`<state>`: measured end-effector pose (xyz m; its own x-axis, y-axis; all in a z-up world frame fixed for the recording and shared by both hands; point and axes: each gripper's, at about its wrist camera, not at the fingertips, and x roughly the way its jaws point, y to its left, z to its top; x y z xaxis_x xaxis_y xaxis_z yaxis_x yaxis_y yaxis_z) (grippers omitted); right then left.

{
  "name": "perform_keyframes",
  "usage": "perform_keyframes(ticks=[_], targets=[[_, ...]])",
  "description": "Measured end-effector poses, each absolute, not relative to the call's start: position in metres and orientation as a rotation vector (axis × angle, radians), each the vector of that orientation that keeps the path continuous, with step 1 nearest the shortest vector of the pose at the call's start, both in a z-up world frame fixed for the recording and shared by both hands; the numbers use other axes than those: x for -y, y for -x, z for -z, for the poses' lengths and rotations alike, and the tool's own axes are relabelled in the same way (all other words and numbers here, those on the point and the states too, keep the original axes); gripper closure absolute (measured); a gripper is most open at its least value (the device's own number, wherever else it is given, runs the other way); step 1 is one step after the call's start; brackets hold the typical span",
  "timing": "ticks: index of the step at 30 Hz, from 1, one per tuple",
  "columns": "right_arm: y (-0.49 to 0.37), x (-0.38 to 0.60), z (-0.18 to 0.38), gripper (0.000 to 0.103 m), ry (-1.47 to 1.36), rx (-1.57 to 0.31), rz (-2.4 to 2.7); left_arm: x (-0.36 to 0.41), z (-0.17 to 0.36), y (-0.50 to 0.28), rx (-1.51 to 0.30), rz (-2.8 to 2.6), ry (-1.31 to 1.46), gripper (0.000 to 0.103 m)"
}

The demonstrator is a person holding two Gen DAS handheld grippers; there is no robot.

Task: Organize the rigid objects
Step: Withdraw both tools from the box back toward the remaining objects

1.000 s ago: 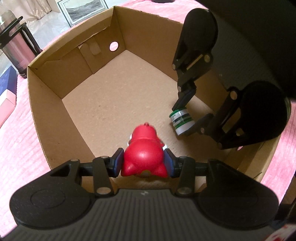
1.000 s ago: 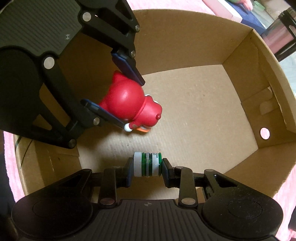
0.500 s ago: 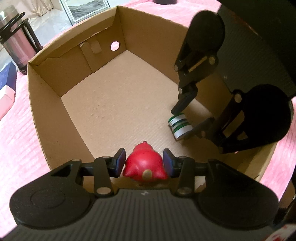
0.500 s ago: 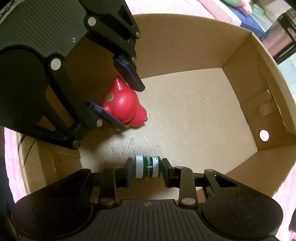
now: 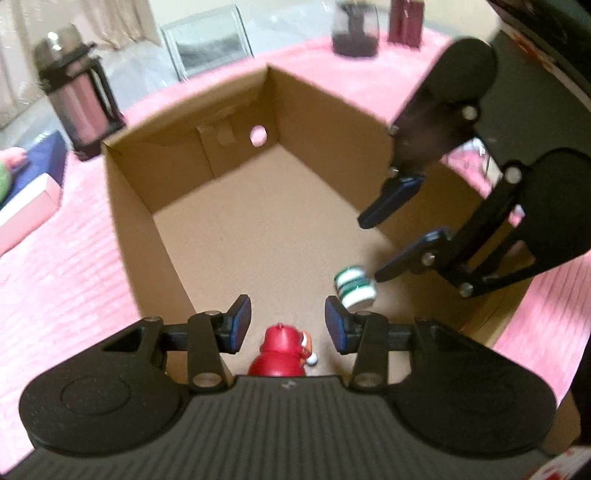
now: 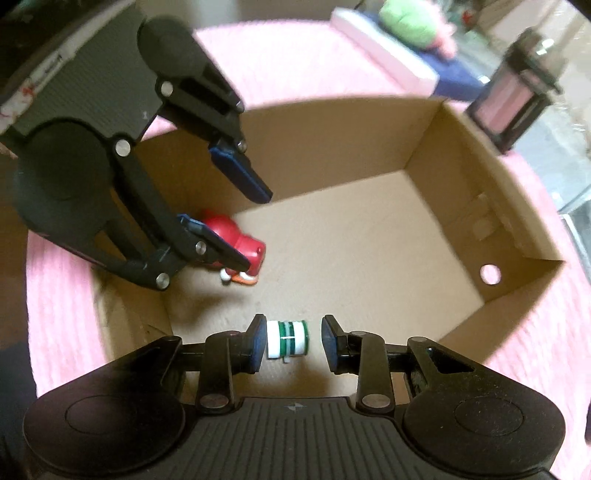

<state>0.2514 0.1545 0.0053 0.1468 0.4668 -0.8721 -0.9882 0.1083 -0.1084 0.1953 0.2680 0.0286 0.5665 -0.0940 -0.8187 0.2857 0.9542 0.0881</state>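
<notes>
An open cardboard box (image 5: 140,221) (image 6: 332,147) stands on a pink cloth. On its floor near the front wall sits a red toy figure (image 5: 282,350) (image 6: 251,251). Beside it lies a green-and-white spool (image 5: 354,288) (image 6: 288,339) on its side. My left gripper (image 5: 288,321) (image 6: 255,230) hangs open above the red toy, its pads clear of it. Over the spool my right gripper (image 6: 293,339) (image 5: 371,249) is open too, with a gap between the pads and the spool.
A pink-and-black flask (image 5: 79,107) (image 6: 517,99) stands outside the box. A blue-and-pink flat box (image 5: 33,192) (image 6: 388,62) with a green plush (image 6: 410,26) lies on the cloth. Dark containers (image 5: 354,33) and a framed picture (image 5: 210,48) are further back.
Both grippers let go of their objects and rose out of the box. The red toy and the spool now rest on the box floor below the open jaws.
</notes>
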Motion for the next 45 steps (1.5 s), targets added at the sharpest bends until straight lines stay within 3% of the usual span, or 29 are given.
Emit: perform_keyframes(ticks=[7,11,21,28,34,45], targets=[[-0.230,-0.091,-0.065,0.074,0.575,-0.637,-1.205,-0.253,-0.076,-0.158,-0.760,0.154,-0.146,0.061],[-0.207,-0.036,-0.094,0.072,0.415,-0.559,-1.135,-0.232,-0.104,-0.130,-0.649,0.123,-0.110,0.037],[-0.143,0.112,-0.128,0.039,0.159,-0.416,-0.857,-0.147,-0.126,-0.078,-0.496,0.137,-0.055,0.024],[-0.103,0.188,-0.110,0.027,0.084,-0.401,-0.663,-0.082,-0.113,-0.062,-0.451,0.175,-0.026,0.018],[-0.086,0.231,-0.081,0.023,0.002,-0.453,-0.517,-0.045,-0.086,-0.059,-0.409,0.208,0.040,0.010],[-0.090,0.274,-0.034,0.022,-0.128,-0.560,-0.366,0.001,-0.026,-0.089,-0.485,0.218,-0.010,0.009]])
